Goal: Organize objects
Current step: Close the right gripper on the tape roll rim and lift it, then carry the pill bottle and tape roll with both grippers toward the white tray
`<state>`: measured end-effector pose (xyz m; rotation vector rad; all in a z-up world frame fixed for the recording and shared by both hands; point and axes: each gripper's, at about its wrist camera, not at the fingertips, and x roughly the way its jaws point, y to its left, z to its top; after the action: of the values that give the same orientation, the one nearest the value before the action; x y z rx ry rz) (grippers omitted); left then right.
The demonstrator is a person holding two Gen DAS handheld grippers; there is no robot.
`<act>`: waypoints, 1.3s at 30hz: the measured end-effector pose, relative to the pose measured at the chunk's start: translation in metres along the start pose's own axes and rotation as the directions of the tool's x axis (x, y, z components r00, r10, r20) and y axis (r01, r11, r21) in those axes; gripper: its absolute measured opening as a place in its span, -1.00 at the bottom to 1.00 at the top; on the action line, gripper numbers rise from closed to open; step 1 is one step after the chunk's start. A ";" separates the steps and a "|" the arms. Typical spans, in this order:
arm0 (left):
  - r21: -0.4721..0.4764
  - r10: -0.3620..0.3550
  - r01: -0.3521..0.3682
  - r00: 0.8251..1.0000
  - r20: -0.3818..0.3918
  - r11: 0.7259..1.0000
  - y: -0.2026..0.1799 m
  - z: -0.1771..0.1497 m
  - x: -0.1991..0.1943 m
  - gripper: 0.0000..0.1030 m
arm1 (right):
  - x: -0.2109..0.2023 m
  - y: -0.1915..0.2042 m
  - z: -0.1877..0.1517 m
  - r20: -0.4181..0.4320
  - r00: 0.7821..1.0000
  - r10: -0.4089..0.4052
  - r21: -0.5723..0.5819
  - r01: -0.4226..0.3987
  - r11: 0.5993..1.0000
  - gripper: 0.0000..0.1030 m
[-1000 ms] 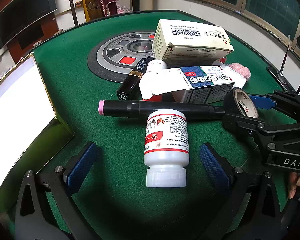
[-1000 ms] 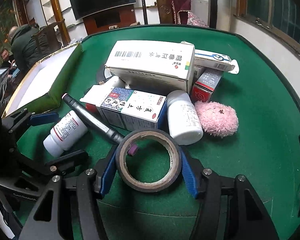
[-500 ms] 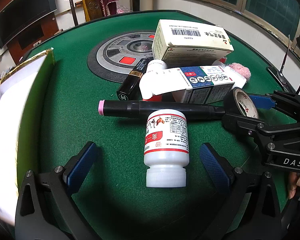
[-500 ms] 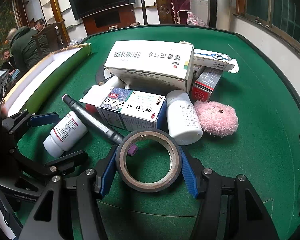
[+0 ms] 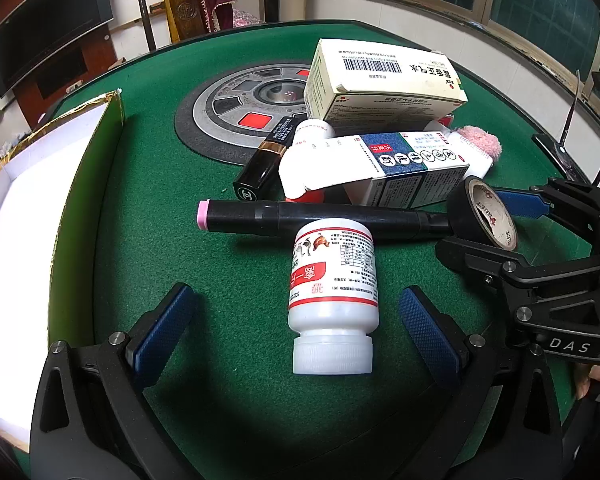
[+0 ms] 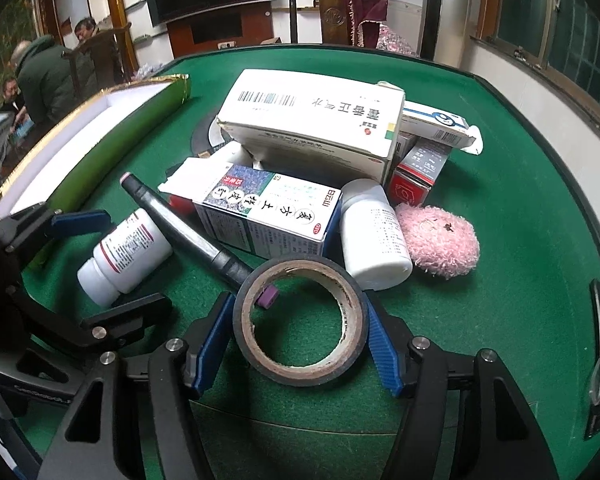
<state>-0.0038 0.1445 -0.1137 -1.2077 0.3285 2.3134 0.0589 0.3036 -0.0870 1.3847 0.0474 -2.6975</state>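
A black tape roll [image 6: 300, 320] sits tilted between the blue pads of my right gripper [image 6: 298, 340], leaning on the purple end of a black marker [image 6: 188, 232]. The jaws are opening, and both pads still touch the roll's sides. From the left wrist, the tape roll [image 5: 482, 212] and right gripper [image 5: 488, 220] show at the right. My left gripper [image 5: 296, 320] is open, its pads on either side of a white pill bottle [image 5: 332, 280] that lies on the green felt with its cap toward me, untouched.
Medicine boxes [image 6: 312, 128] are piled mid-table with a blue-and-white box [image 6: 268, 208], a white bottle [image 6: 374, 236], a pink fluffy ball [image 6: 440, 240] and a black lipstick [image 5: 264, 160]. An open green box with a white inside [image 5: 32, 200] stands left. People sit beyond the table.
The open green box at the left has shifted and turned, so its long green wall now faces the pile. Both grippers, the tape roll and the bottle stay where they were.
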 end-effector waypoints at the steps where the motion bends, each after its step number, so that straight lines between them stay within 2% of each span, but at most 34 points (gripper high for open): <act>1: 0.000 0.000 0.000 1.000 0.000 1.000 0.000 0.000 0.000 0.99 | 0.000 0.000 0.000 -0.001 1.000 -0.002 -0.001 0.002 1.000 0.24; 4: -0.001 -0.001 0.001 1.000 0.000 1.000 0.000 -0.001 0.000 0.99 | 0.000 0.000 0.000 -0.001 1.000 -0.005 0.003 0.005 1.000 0.31; 9: -0.001 -0.001 0.001 1.000 0.000 1.000 0.000 -0.001 0.000 0.99 | 0.001 -0.006 0.000 -0.009 1.000 -0.030 0.033 0.030 0.999 0.55; 11: 0.000 0.000 0.000 1.000 0.000 1.000 0.000 -0.001 0.000 0.99 | 0.002 -0.008 -0.001 -0.011 0.999 -0.034 0.041 0.034 0.999 0.55; 13: -0.002 0.001 -0.001 1.000 0.000 1.000 0.000 -0.001 0.000 0.99 | -0.004 -0.015 -0.002 0.022 1.000 0.005 0.073 -0.007 0.997 0.49; 14: -0.002 0.000 0.000 1.000 0.000 1.000 0.000 -0.001 0.000 0.99 | -0.009 -0.018 -0.003 0.054 0.998 0.024 0.093 -0.029 0.995 0.36; 15: -0.001 0.000 0.000 1.000 0.001 1.000 0.000 -0.001 0.000 0.99 | -0.013 -0.022 -0.004 0.078 0.997 0.025 0.105 -0.034 0.994 0.15; 17: 0.001 0.001 -0.001 1.000 0.005 1.000 0.001 -0.003 -0.003 0.95 | -0.012 -0.021 -0.004 0.071 0.997 0.008 0.098 -0.015 0.995 0.15; 18: 0.005 -0.003 0.003 1.000 0.014 1.000 0.001 -0.003 -0.005 0.73 | -0.012 -0.018 -0.004 0.072 0.997 0.000 0.086 -0.006 0.996 0.15; 19: 0.006 -0.005 0.005 0.999 0.036 1.000 0.001 -0.004 -0.009 0.27 | -0.013 -0.015 -0.004 0.073 0.997 -0.005 0.075 -0.001 0.997 0.15; 20: 0.009 -0.015 0.015 0.999 0.047 1.000 0.001 -0.004 -0.011 0.07 | -0.013 -0.013 -0.004 0.073 0.997 0.003 0.068 -0.008 0.998 0.15; 21: 0.016 -0.016 0.016 0.999 0.051 1.000 0.001 -0.004 -0.012 -0.03 | -0.013 -0.014 -0.004 0.074 0.997 0.010 0.071 -0.016 0.997 0.15; 23: 0.016 -0.020 0.020 0.998 0.051 1.000 0.001 -0.002 -0.011 -0.05 | -0.013 -0.016 -0.005 0.074 0.997 0.020 0.081 -0.026 0.996 0.15; 24: 0.021 -0.027 0.026 0.998 0.053 0.999 0.000 -0.002 -0.011 -0.30 | -0.013 -0.015 -0.005 0.074 0.997 0.017 0.079 -0.023 0.997 0.15; 29: 0.041 -0.063 0.060 0.996 0.056 0.997 -0.003 -0.003 -0.013 -0.33 | -0.016 -0.013 -0.005 0.083 0.996 0.032 0.067 -0.037 0.997 0.15; 33: 0.033 -0.102 0.101 0.993 0.064 0.994 -0.003 -0.005 -0.018 -0.33 | -0.028 -0.016 -0.007 0.141 0.990 0.027 0.079 -0.039 0.996 0.15; 39: 0.043 -0.109 0.105 0.988 0.105 0.994 -0.003 -0.004 -0.030 -0.33 | -0.029 -0.034 -0.007 0.151 0.986 0.076 0.142 -0.098 0.985 0.15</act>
<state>0.0146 0.1354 -0.0910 -1.0522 0.2615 2.2588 0.0779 0.3400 -0.0682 1.1898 -0.2258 -2.7679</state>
